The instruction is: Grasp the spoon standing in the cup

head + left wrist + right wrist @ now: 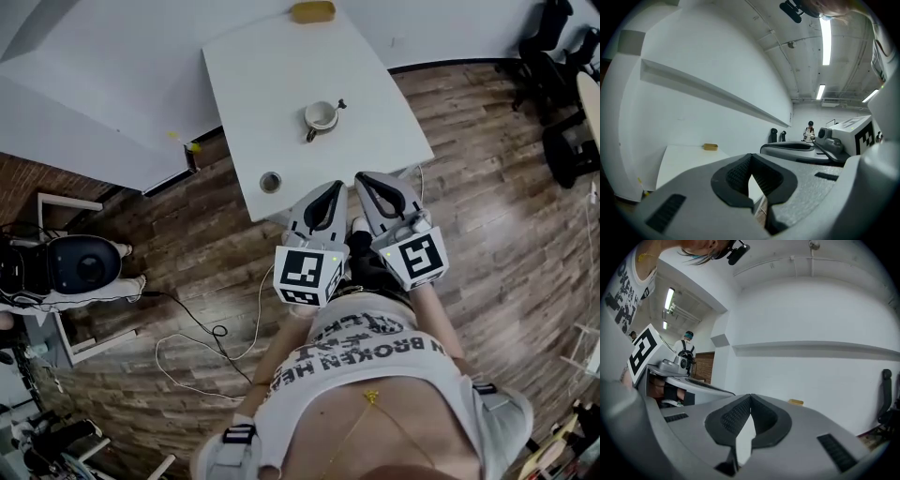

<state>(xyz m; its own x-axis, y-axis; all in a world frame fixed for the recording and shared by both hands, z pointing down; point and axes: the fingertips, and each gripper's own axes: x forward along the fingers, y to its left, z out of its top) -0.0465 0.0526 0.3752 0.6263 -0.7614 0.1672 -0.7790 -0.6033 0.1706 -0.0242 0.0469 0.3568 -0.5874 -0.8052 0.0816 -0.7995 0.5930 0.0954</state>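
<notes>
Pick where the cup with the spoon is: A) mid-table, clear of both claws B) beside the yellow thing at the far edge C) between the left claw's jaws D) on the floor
A: the cup stands midway across the table; the left claw and right claw are shut and empty at its near edge.

The room is lit brightly and evenly from above. Ceiling tube lights (825, 40) are blown out to pure white in the left gripper view, and another strip (669, 298) glares in the right gripper view. In the head view the white bench (281, 103) and walls (103, 56) are nearly washed out, and shadows are faint and soft. Straight wall ledges (717, 96) are bent into curves by the wide lenses, and both gripper views are ringed by black vignetting. The left gripper (751, 155) and right gripper (750, 397) are evenly lit, with only the pad hollows left dark.
</notes>
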